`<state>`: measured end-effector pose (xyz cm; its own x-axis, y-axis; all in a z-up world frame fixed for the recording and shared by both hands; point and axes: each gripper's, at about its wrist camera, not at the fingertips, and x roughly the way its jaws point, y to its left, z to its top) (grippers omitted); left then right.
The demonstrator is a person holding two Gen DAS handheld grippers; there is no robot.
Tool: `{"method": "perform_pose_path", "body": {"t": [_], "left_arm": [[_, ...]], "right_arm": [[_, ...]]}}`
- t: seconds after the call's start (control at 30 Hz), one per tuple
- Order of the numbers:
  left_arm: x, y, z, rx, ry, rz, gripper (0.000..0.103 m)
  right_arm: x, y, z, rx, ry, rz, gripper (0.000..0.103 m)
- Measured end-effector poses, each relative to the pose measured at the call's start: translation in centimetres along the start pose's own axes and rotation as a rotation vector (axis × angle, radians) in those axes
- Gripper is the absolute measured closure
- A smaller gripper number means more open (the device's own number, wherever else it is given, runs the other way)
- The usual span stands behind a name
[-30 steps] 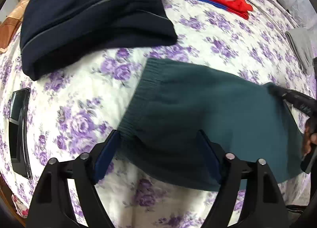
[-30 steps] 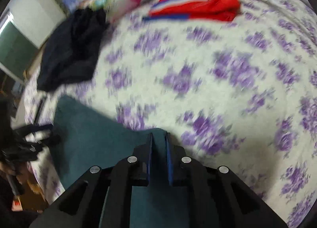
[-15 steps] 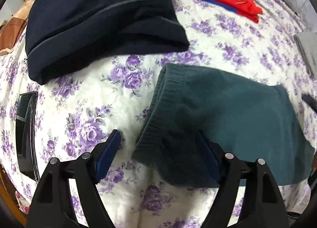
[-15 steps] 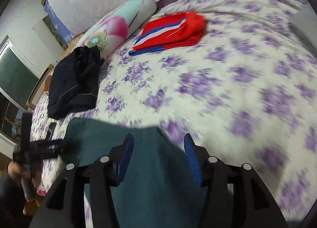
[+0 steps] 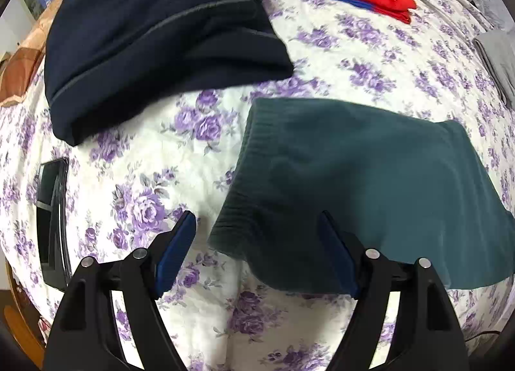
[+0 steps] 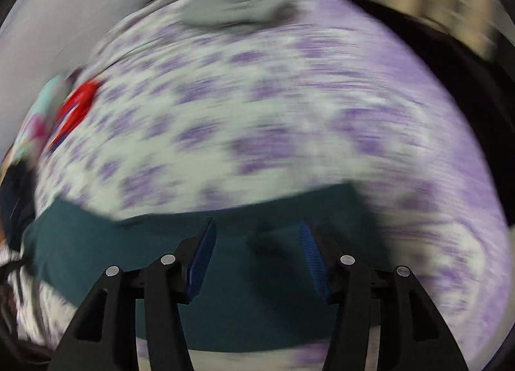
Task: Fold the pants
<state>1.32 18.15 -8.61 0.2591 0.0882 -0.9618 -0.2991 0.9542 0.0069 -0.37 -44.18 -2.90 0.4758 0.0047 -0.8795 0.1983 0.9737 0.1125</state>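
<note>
Floral bedspread (image 5: 180, 158) under teal pants (image 5: 370, 177)

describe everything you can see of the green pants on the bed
The green pants are dark teal, a soft fleece-like knit with a ribbed waistband at their left edge. They lie folded flat in a rough rectangle on the purple floral bedsheet, apart from the navy garment beyond. The left claw and right claw are both open, gripping nothing.
</note>
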Motion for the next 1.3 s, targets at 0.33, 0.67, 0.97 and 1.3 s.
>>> {"method": "perform_pose_path", "body": {"t": [0.33, 0.67, 0.97, 1.3], "left_arm": [[-1.5, -1.9, -0.3, 0.044, -0.013, 0.001, 0.028], [1.5, -2.6, -0.6, 0.045, 0.057, 0.089, 0.028], [1.9, -1.8, 0.1, 0.015, 0.071, 0.106, 0.025], [0.7, 1.0, 0.0, -0.033, 0.059, 0.054, 0.026]], "right_arm": [[2.7, -5.3, 0.7, 0.046, 0.009, -0.078, 0.055], [1.1, -5.5, 0.9, 0.053, -0.065, -0.081, 0.095], [0.8, -4.8, 3.0, 0.032, -0.121, -0.095, 0.096], [2.3, -5.9, 2.1, 0.124, -0.093, -0.177, 0.059]]}}
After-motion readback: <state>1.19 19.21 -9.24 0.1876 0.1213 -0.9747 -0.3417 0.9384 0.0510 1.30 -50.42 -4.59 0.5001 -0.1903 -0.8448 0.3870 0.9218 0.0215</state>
